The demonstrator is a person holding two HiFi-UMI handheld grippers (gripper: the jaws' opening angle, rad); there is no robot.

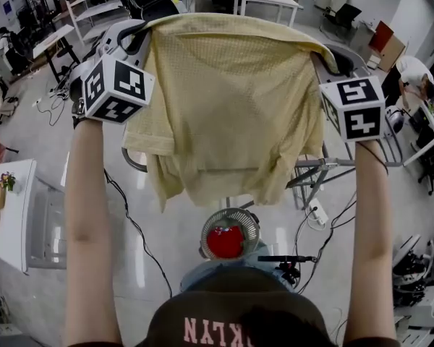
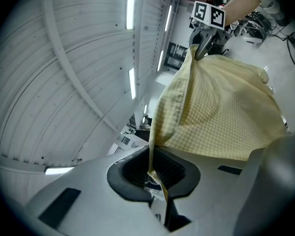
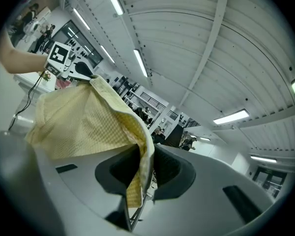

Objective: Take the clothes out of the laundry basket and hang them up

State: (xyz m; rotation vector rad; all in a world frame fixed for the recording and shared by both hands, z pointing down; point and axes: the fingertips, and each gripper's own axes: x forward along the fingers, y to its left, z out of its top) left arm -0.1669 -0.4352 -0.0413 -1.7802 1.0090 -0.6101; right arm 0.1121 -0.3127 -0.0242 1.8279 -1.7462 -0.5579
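A pale yellow checked shirt (image 1: 231,107) hangs spread out in the air between my two grippers, held high in front of me. My left gripper (image 1: 134,35) is shut on the shirt's left shoulder edge; in the left gripper view the cloth (image 2: 211,107) runs down into the closed jaws (image 2: 155,173). My right gripper (image 1: 333,60) is shut on the right shoulder edge, and the right gripper view shows the folded hem (image 3: 137,146) pinched between its pads. Far below on the floor stands the round laundry basket (image 1: 230,235) with a red garment (image 1: 225,242) inside.
A metal drying rack (image 1: 325,170) stands behind the shirt, mostly hidden by it. Cables (image 1: 130,223) trail over the floor. A white table (image 1: 7,208) is at the left and desks and equipment at the back and right.
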